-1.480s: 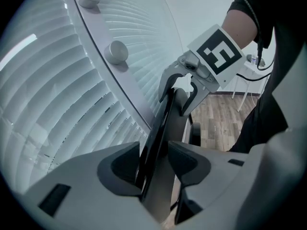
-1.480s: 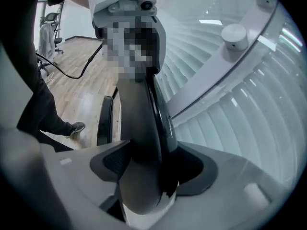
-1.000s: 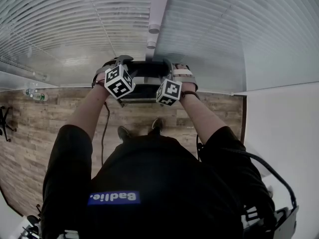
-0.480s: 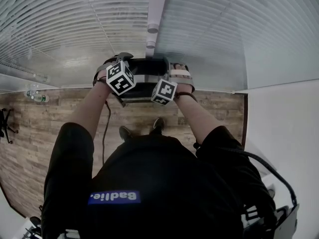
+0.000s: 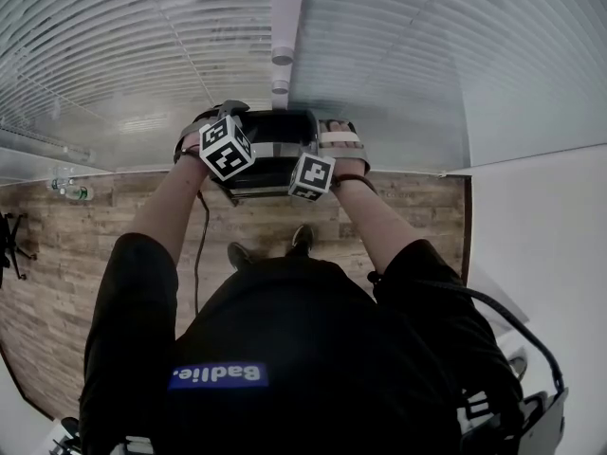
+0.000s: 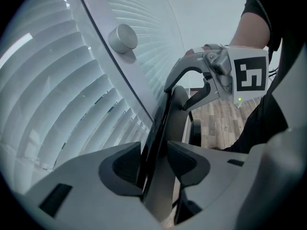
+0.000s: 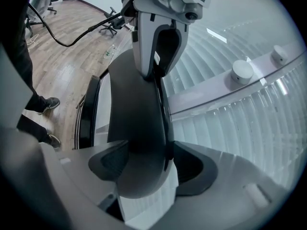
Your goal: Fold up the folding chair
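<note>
While clamped on opposite ends of chair backrest (image 5: pixel 275 138) with left gripper (image 6: pixel 156 159) and right gripper (image 7: pixel 146 162), treat its long axis as spanning between them, equally near both.

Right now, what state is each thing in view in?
Chair, upright, seat apparently near flat against the back, held at both sides.
Left hand-held gripper, shut on the chair's edge.
Right hand-held gripper, shut on the chair's back.
Blinds, down, slats closed.
</note>
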{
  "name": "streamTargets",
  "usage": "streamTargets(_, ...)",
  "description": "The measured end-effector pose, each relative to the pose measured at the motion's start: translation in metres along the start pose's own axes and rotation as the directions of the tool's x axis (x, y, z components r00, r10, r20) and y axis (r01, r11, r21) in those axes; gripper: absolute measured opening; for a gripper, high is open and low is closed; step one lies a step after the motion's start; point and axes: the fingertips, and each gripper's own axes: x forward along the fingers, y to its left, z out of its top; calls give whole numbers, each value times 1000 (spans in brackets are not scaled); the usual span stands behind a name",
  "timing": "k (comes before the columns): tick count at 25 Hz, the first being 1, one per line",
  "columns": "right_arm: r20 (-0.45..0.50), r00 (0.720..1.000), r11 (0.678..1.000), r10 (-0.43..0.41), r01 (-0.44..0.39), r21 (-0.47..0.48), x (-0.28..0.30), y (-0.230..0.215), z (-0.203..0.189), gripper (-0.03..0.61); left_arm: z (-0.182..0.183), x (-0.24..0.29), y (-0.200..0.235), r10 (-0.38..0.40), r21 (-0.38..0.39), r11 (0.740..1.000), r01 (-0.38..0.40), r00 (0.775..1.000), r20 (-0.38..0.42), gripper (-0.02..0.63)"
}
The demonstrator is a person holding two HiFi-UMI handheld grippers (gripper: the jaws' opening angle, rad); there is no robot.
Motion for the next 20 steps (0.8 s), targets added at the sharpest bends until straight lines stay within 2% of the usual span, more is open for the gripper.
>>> streamTargets(8, 73, 997, 996, 25, -31, 87, -9, -2, -5, 281, 3, -15, 9, 72, -8, 997, -71, 996, 54, 170)
streamTargets(10, 111, 994, 988, 25, -41, 149, -18, -7, -6, 281, 6, -28, 10, 105, -42, 994, -102, 991, 83, 170)
streamTargets(13, 198, 980, 956, 29, -85, 281, -40, -4, -3, 279, 10, -52, -5, 155, -145, 980, -134, 978, 142, 170)
streamTargets(15, 269, 963, 916, 30, -135, 379, -58, 4, 0, 279, 10, -68, -27, 191, -240, 960, -144, 963, 188, 170)
streamTargets(16, 315, 948, 886, 31, -172, 431, -68, 9, 3, 276, 8, -77, -38, 212, -305, 942, -142, 954, 213, 170)
streamTargets(18, 422, 906, 798, 23, -271, 538, -92, 16, 13, 243, 6, -99, -58, 257, -466, 878, -105, 926, 276, 170)
streamTargets(20, 515, 857, 692, 5, -375, 617, -120, 20, 21, 185, 7, -125, -70, 304, -604, 796, -37, 888, 346, 170)
